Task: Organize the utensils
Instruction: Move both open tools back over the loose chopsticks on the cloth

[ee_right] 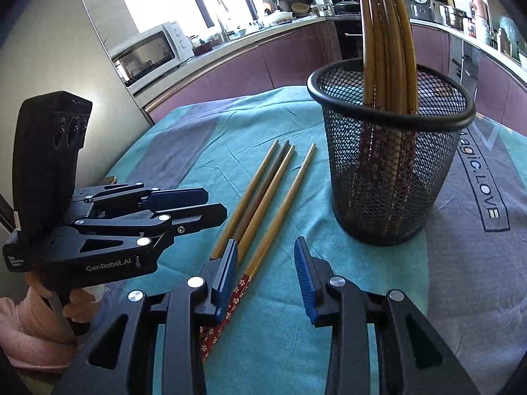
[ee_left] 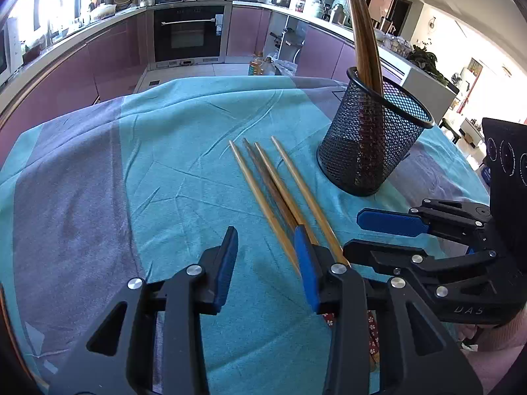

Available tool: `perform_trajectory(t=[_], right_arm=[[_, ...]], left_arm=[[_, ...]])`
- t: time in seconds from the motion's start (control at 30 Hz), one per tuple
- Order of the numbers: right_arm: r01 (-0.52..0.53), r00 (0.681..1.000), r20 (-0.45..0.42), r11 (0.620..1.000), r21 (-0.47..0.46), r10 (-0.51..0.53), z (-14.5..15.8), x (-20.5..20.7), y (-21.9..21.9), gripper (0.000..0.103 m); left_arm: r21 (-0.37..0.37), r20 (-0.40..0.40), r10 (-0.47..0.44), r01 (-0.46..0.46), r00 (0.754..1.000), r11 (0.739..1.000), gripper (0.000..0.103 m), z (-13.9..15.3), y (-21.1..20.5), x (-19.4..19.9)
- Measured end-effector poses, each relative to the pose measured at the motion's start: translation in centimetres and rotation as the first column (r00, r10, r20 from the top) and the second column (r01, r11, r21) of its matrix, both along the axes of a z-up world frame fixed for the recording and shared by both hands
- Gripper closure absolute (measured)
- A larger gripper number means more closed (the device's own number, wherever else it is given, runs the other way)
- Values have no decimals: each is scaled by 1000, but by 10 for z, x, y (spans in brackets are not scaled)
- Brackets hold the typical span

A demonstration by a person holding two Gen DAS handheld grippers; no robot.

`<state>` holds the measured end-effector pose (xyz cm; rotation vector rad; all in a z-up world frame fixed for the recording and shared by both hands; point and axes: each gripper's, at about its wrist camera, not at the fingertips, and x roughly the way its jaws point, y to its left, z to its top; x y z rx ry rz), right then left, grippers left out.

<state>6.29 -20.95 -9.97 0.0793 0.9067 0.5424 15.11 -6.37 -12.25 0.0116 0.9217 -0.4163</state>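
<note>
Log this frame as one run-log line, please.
left gripper: open, empty | right gripper: open, empty | four chopsticks: loose on cloth | mesh cup: upright, holds other chopsticks

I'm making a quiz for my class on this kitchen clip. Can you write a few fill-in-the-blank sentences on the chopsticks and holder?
1. ____ loose chopsticks lie on the cloth.
2. The black mesh holder stands ____ on the teal cloth.
3. The chopsticks in the holder stand with their patterned ends pointing ____.
4. Both tools, left and right, grip ____.

Missing words: four; upright; down; nothing
</note>
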Motion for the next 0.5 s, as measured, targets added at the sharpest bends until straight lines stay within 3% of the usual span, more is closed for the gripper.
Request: perform_trajectory(t=[0.5], right_arm=[[10,1000,18,999,-52,-9,-7,0,14,70]], left_arm=[[40,-20,-4,5,1000,999,68,-10,-11,7]])
